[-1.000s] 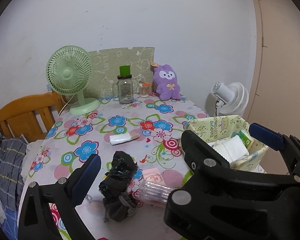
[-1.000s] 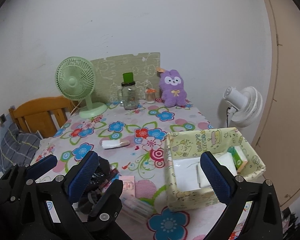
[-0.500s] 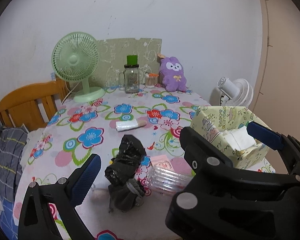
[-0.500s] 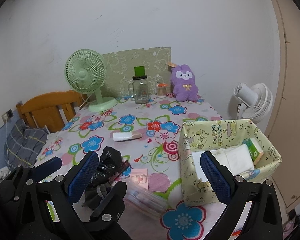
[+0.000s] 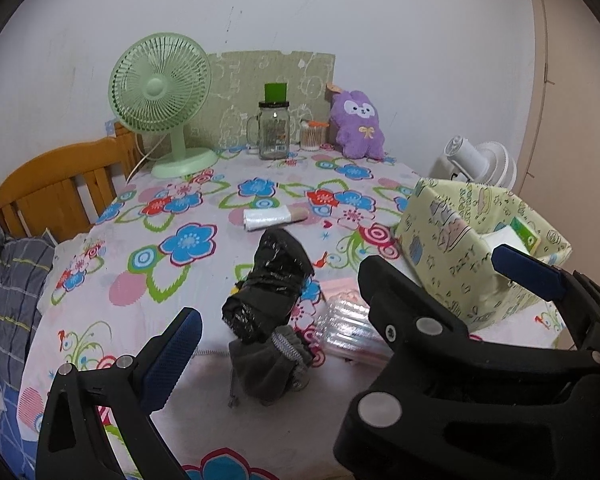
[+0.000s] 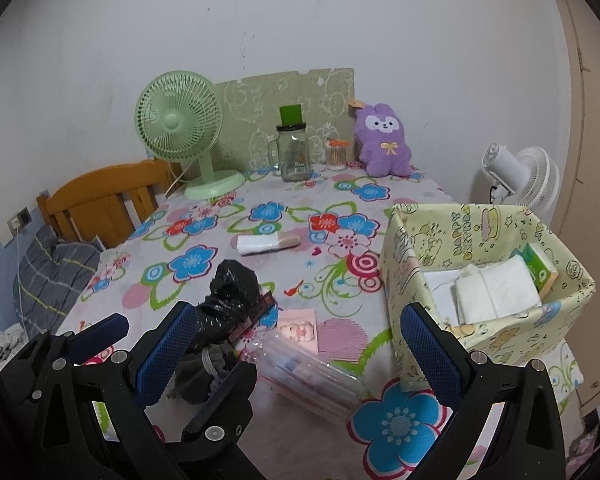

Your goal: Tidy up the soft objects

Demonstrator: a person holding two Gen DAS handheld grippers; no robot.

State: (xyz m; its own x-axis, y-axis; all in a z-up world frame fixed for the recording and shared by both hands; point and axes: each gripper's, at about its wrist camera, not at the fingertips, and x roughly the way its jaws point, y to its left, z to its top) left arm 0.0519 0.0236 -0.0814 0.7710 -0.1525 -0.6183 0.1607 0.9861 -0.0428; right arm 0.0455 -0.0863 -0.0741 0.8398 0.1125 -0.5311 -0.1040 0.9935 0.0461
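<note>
Two handheld grippers hover low over the near edge of a table (image 6: 228, 240) covered in a bright flowered cloth. The left gripper (image 5: 342, 296) and the right gripper (image 6: 294, 350) both have their blue-padded tongs spread wide, holding nothing.

Nearest, between the left gripper's tongs, a crumpled grey cloth pouch (image 5: 270, 368) with a drawstring lies on the table, and a scrunched black plastic bag (image 5: 270, 286) rests against its far side. Just to their right lie a clear ribbed plastic packet (image 6: 308, 372) and a pink card (image 6: 298, 330).

On the right stands a pale yellow fabric storage box (image 6: 460, 236) printed with cartoons. It already holds folded white tissue packs (image 6: 496, 288) and a green pack (image 6: 540, 270).

Compared with a second ago, both cameras have sunk lower and closer to the tabletop, so the pouch and bag look larger and sit more squarely in front of the left gripper. This suggests the person is lining up to pick up one of these soft items next, probably to carry it to the box.

Further back, a small white roll (image 5: 274, 216) lies mid-table. At the far edge stand a green desk fan (image 5: 160, 92), a glass jar mug (image 5: 273, 130) and a purple plush toy (image 5: 358, 124), against a white wall.
</note>
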